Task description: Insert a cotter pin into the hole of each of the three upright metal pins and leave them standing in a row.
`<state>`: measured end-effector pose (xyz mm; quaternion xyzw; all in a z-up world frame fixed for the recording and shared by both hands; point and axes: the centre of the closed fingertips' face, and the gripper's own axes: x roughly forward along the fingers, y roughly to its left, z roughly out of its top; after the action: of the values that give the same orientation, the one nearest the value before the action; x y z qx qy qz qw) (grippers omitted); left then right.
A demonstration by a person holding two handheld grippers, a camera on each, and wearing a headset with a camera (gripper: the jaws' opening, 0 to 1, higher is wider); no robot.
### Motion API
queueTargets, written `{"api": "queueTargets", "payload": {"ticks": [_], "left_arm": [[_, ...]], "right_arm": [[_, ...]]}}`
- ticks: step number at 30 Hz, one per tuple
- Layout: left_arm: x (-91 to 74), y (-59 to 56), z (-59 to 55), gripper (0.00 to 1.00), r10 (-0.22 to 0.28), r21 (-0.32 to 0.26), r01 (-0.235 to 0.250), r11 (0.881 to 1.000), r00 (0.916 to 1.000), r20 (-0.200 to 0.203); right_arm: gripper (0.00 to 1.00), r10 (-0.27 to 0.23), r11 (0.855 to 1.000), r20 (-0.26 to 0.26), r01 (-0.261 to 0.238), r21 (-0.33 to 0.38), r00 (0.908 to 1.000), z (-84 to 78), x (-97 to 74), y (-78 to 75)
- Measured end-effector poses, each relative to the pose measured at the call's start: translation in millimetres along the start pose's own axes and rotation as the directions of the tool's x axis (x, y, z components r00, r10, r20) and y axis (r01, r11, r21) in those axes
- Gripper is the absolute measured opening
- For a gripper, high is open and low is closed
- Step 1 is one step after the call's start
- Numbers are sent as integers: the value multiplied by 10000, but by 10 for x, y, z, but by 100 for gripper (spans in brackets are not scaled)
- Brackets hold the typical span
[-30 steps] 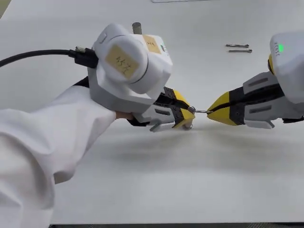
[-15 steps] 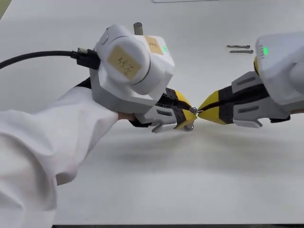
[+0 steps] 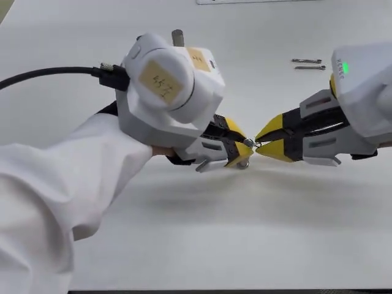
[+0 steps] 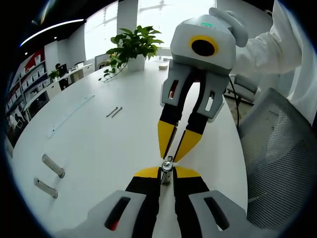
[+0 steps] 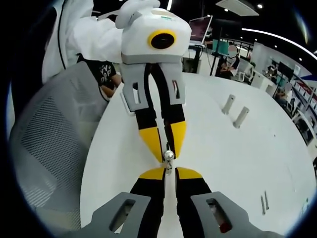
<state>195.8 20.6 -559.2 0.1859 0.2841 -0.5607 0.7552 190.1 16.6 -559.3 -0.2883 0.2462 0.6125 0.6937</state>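
1. L gripper (image 3: pixel 244 149), the bulkiest thing in the head view, is held by a hand in a white sleeve (image 3: pixel 55 196). Its jaws are clamped tight on a metal pin (image 4: pixel 167 172), which is lifted clear of the table and pointed twd the other claw.
2. R gripper (image 3: pixel 262 142) meets it tip to tip. Its jaws are a thin crack apart, w/ the cotter pin (image 5: pixel 169 168) btwn the tips at the metal pin's end. Can't tell if the pads pinch it or just flank it.
3. Progress, my read: 1st of 3 insertions is under way. The cotter pin looks at or partly in the hole, but the hole is too small to see, so can't confirm it's through.
4. Left to do:
   - A bare metal pin (image 5: pixel 228 104) and a second bare pin (image 5: pixel 241 117) just beside it look upright on the table, well apart from the claws. No cotter pins seen in them.
   - Loose cotter pins (image 3: pixel 306 60), 2 side by side, lie flat farther off.
   - So approx. 2 full insertions remain, plus standing the held pin in line w/ the others.
5. Surface: table (image 3: pixel 202 233) is white, smooth and matte w/ a rounded edge. A long pale strip (image 4: pixel 69 115) lies flat on it.
6. Room: open office w/ bright windows, ceiling lights and shelving at the sides. A grey mesh chair (image 4: pixel 277 163) sits by the table edge, and a potted plant (image 4: pixel 131 44) is at the table's far end.
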Motion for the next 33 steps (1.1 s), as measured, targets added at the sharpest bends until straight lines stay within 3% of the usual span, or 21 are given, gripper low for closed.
{"api": "queueTargets", "payload": {"ticks": [33], "left_arm": [[-48, -32, 49, 8, 8, -49, -8, 10000, 10000, 91]], "right_arm": [[0, -216, 9991, 252, 207, 365, 9994, 49, -39, 10]]}}
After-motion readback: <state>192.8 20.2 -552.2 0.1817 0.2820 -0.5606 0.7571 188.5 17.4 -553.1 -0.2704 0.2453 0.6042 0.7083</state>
